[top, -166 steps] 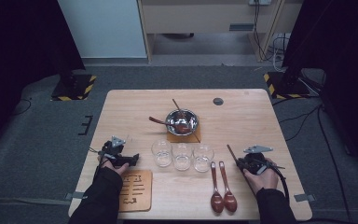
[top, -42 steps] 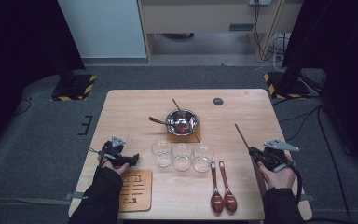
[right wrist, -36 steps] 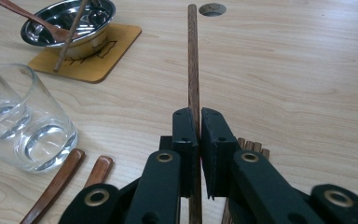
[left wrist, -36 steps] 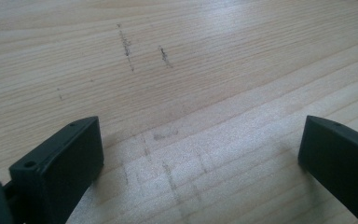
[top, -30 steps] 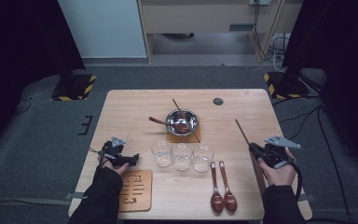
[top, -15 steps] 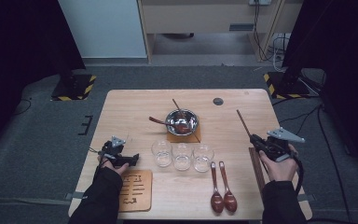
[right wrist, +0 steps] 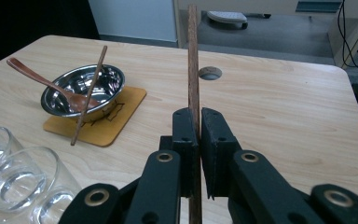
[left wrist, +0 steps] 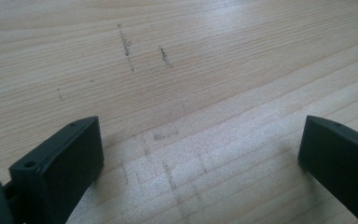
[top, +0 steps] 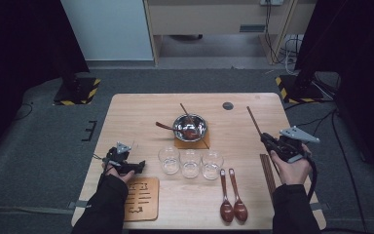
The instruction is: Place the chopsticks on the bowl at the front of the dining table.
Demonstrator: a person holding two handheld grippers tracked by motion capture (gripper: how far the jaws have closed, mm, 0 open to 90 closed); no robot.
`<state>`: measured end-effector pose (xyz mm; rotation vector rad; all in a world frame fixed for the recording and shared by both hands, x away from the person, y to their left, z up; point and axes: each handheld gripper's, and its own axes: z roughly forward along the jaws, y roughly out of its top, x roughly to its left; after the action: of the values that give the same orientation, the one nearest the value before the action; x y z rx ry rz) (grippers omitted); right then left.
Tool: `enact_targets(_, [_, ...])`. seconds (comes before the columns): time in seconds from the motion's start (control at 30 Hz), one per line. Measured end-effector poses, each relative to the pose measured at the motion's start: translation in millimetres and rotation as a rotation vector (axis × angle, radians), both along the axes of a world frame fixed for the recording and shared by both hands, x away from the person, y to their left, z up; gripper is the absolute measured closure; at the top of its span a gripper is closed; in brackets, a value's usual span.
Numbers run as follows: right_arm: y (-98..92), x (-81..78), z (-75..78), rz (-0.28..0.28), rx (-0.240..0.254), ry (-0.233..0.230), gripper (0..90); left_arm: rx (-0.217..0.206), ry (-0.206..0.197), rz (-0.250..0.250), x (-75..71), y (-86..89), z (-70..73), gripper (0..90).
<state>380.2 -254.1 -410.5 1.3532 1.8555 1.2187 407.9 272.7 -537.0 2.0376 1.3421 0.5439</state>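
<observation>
While the right gripper (right wrist: 195,135) has its jaws pinched tight on a single wooden chopstick (right wrist: 193,65), the step in hand looks like carrying that stick over to the steel bowl (top: 190,126), where one chopstick (right wrist: 89,95) and a wooden spoon (right wrist: 44,84) already lean in. Just my read, but that's the likely drop spot.

Where things are: in the high view the held chopstick (top: 254,122) sticks up and away from the right gripper (top: 272,142) over the right side of the table (top: 126,112), clear of the wood. More chopsticks (top: 268,170) lie flat beside that hand. The bowl sits on a little wooden coaster (top: 202,143) mid-table, with three glasses (top: 191,163) in a row just in front and two more wooden spoons (top: 233,204) nearer the person.

Tips for doing it well:
- The grip is low on the stick, so the long free end will swing a lot. Move slowly and keep the wrist steady.
- Come in above the glasses, not through them, as they're near the path.
- Aim the far tip into the bowl and let the stick rest on the rim before letting go, or it'll roll off.
- Watch the chopstick and spoon already in the bowl; a knock could flip them out.

The left gripper (top: 131,166) rests low by the board (top: 143,200), jaws spread wide with nothing between them but bare tabletop (left wrist: 191,84). It could stay put.
</observation>
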Motion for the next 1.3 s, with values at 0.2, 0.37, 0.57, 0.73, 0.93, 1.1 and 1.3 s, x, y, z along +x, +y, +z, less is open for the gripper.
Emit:
enact_targets(0.2, [3.0, 4.5, 6.8, 0.002, -0.001, -0.015, 84.8, 0.000, 0.000, 0.000, 0.0, 0.0, 0.0, 0.0])
enact_targets(0.37, [4.7, 7.9, 11.7, 0.005, 0.002, -0.029, 84.8, 0.000, 0.000, 0.000, 0.0, 0.0, 0.0, 0.0])
enact_targets(0.57, [7.9, 12.8, 15.4, 0.011, -0.002, -0.034, 84.8, 0.000, 0.000, 0.000, 0.0, 0.0, 0.0, 0.0])
enact_targets(0.73, [12.9, 16.4, 18.4, 0.014, -0.001, -0.043, 84.8, 0.000, 0.000, 0.000, 0.0, 0.0, 0.0, 0.0])
enact_targets(0.93, [17.4, 21.2, 21.4, 0.019, 0.000, -0.049, 84.8, 0.000, 0.000, 0.000, 0.0, 0.0, 0.0, 0.0])
enact_targets(1.1, [19.8, 24.1, 22.8, 0.022, 0.000, -0.048, 84.8, 0.000, 0.000, 0.000, 0.0, 0.0, 0.0, 0.0])
enact_targets(1.3, [22.3, 28.7, 25.6, 0.025, 0.000, -0.052, 84.8, 0.000, 0.000, 0.000, 0.0, 0.0, 0.0, 0.0])
